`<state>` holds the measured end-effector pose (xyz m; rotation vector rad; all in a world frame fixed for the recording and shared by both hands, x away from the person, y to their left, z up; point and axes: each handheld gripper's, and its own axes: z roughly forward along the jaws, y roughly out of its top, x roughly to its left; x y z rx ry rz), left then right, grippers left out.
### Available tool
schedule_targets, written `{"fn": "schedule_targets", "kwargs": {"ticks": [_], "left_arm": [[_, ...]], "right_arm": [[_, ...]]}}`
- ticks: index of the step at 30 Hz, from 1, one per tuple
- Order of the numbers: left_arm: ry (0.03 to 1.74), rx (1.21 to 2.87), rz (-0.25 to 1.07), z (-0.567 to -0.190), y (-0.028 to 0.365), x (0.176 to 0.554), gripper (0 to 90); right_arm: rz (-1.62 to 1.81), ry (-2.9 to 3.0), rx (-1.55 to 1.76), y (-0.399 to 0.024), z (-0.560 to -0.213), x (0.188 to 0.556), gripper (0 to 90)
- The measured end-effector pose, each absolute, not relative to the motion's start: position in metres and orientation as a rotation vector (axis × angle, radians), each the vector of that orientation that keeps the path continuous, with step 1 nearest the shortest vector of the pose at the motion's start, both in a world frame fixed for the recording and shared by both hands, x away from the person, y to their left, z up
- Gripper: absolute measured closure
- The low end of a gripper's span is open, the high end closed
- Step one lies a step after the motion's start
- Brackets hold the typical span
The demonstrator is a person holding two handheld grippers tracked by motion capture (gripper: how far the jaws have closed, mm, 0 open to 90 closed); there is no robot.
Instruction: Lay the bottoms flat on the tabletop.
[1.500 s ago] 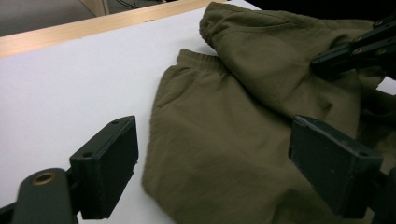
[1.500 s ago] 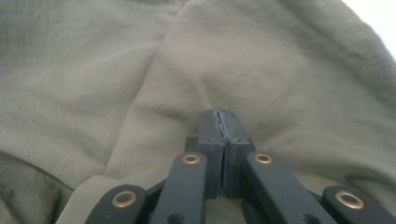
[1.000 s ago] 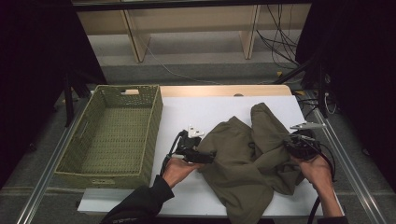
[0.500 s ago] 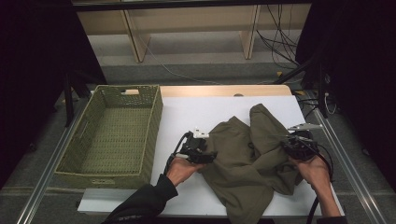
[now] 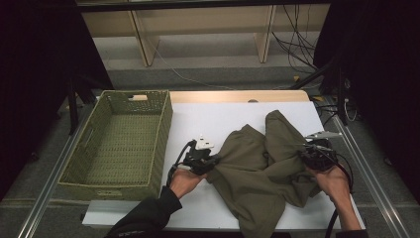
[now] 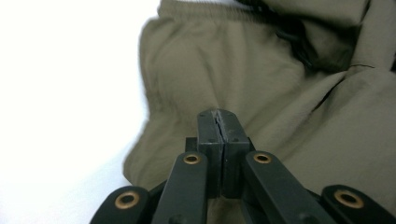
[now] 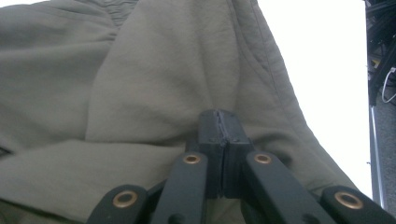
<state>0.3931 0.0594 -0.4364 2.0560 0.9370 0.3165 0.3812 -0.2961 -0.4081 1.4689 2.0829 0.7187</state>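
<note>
The white tabletop carries a basket at nine o'clock and crumpled olive trousers at four. My left gripper has just closed on their left edge; my right gripper clamps their right.

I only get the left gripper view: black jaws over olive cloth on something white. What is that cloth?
Observer: A crumpled olive garment, bunched up on a white table.
Operator: Where am I on it?
Observer: The left hand-held gripper is at the garment's left edge. Its jaws have just been closing and now look shut; I can't see cloth between them.
Operator: Anything else around?
Observer: A green woven basket stands left of the garment, with nothing in it.
Operator: And the other hand?
Observer: The right hand-held gripper sits shut at the garment's right edge.
</note>
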Motion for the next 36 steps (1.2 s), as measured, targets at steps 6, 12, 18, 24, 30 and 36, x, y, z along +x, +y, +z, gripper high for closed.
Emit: {"fn": "schedule_targets", "kwargs": {"ticks": [6, 12, 18, 24, 30, 36], "left_arm": [[0.957, 1.994, 0.389, -0.424, 0.089, 0.381, 88.7], [0.923, 2.037, 0.389, -0.429, 0.091, 0.361, 88.6], [0.918, 2.061, 0.345, -0.437, 0.09, 0.357, 88.2], [0.903, 2.081, 0.324, -0.442, 0.089, 0.351, 87.8], [0.899, 2.079, 0.32, -0.442, 0.089, 0.35, 87.7], [0.893, 2.076, 0.323, -0.441, 0.089, 0.35, 87.6]], "right_arm": [[0.691, 2.086, 1.456, -0.294, -0.408, 0.381, 90.0], [0.662, 2.153, 1.473, -0.288, -0.412, 0.374, 89.9], [0.61, 2.246, 1.485, -0.284, -0.432, 0.365, 89.5], [0.627, 2.278, 1.491, -0.286, -0.433, 0.366, 85.0], [0.831, 2.146, 1.504, -0.307, -0.413, 0.372, 66.9], [0.863, 2.048, 1.544, -0.323, -0.408, 0.39, 47.3]]}}
